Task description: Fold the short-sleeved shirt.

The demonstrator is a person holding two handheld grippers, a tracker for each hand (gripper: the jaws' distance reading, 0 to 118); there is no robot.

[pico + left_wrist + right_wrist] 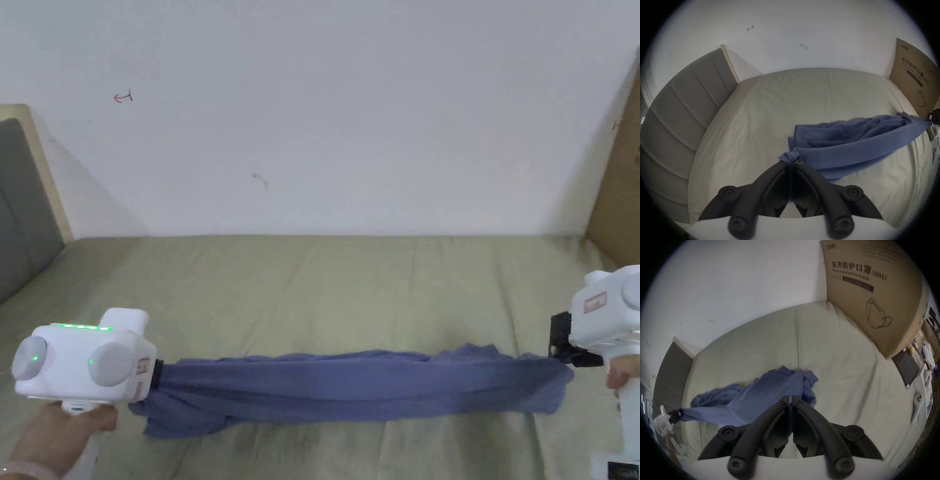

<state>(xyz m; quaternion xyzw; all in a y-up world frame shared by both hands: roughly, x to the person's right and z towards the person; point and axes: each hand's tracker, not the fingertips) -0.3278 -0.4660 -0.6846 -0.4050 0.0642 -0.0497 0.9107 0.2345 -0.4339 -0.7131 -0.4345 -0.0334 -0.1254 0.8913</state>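
A blue short-sleeved shirt (pixel 350 387) hangs stretched in a long band just above the olive bed sheet (pixel 325 281), between my two grippers. My left gripper (pixel 156 374) is shut on its left end; in the left gripper view a bunch of blue cloth (pixel 790 156) pokes out past the closed jaws of the left gripper (pixel 791 161). My right gripper (pixel 565 353) is shut on the right end. In the right gripper view the shirt (pixel 763 400) runs from the right gripper (pixel 790 398) leftward to the far left gripper (pixel 676 416). The lower folds sag onto the sheet.
A grey padded headboard (pixel 22 206) stands at the left of the bed. A large cardboard box (pixel 619 194) leans at the right edge. A white wall (pixel 325 112) runs behind. Open sheet lies beyond the shirt.
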